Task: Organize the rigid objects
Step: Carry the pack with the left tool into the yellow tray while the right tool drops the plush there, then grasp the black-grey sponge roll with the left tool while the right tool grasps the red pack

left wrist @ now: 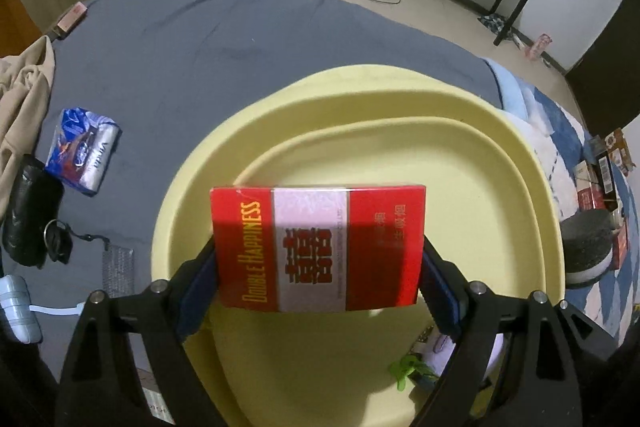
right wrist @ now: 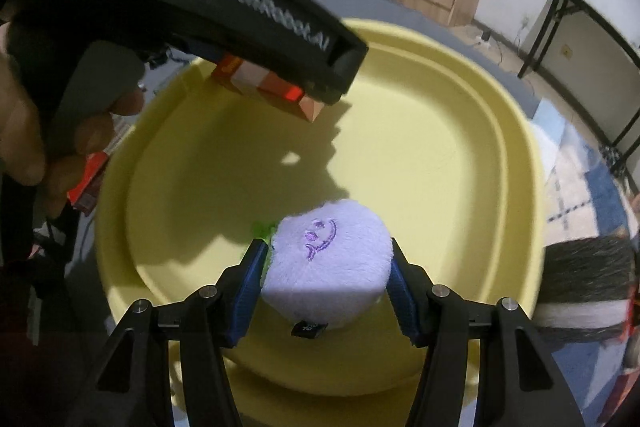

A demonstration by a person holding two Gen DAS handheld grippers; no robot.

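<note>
We take the yellow basin on the grey bedsheet as our landmark. From the left wrist view, the left gripper holds a red "Double Happiness" cigarette pack above the basin's interior, blue pads pinching its two short ends. Only this view shows what lies on the sheet to the left of the basin: a blue tissue packet, a black pouch and, near the far edge, a small pink box.

The right wrist view shows the right gripper clamping a lilac plush toy with an embroidered face, held over the basin's near side. The left gripper appears here from outside, over the basin's far left, with a person's hand on its grip.

From the left wrist, the plush is mostly hidden behind the gripper finger. From the right wrist, the pack is largely covered by the gripper body. A dark, furry object right of the basin is cut off and we cannot identify it.
</note>
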